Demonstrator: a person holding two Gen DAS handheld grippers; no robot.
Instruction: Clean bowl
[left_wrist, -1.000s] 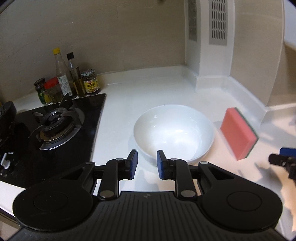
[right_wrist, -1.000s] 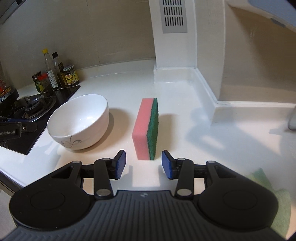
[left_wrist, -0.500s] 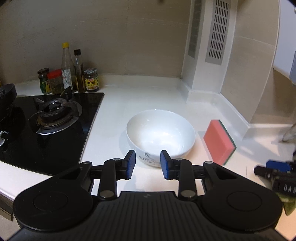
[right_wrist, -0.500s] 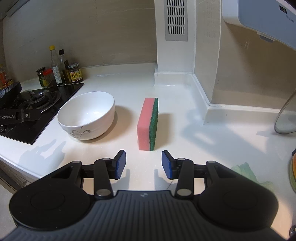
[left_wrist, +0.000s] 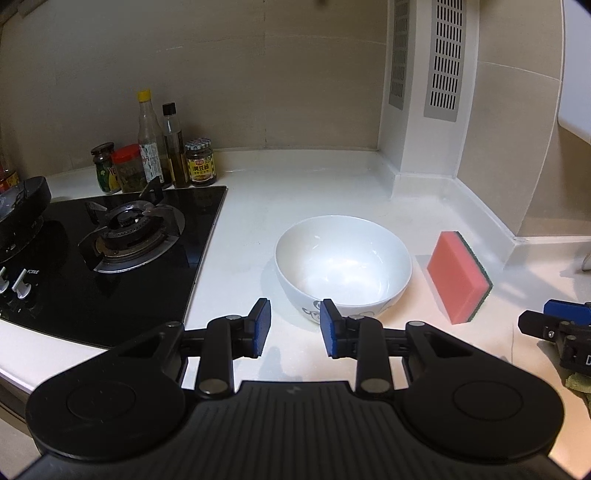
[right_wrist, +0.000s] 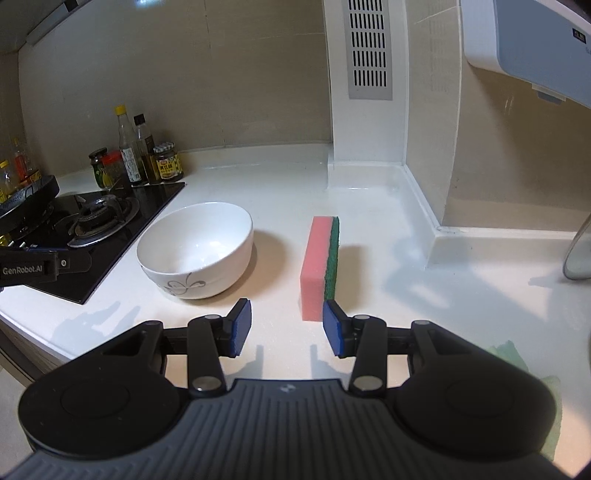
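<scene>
A white bowl (left_wrist: 343, 266) with a dark flower pattern sits empty and upright on the white counter (left_wrist: 295, 199). To its right a pink sponge (left_wrist: 456, 277) with a green scouring side stands on its edge. My left gripper (left_wrist: 294, 314) hovers just short of the bowl's near rim; its jaws are opening, with nothing between them. In the right wrist view, my right gripper (right_wrist: 287, 314) is open and empty, just before the near end of the sponge (right_wrist: 316, 266), with the bowl (right_wrist: 195, 243) to the left. Neither gripper touches anything.
A black gas stove (left_wrist: 110, 258) lies left of the bowl, with sauce bottles and jars (left_wrist: 162, 158) behind it and a dark pan (left_wrist: 22, 199) at the far left. A vented white column (left_wrist: 424, 110) closes the back corner. A green cloth (right_wrist: 509, 354) and a glass lid (right_wrist: 580, 251) are at the right.
Both grippers have drawn back and risen, so bowl and sponge look smaller and farther. The left jaws have spread wider. Bowl and sponge have not moved.
</scene>
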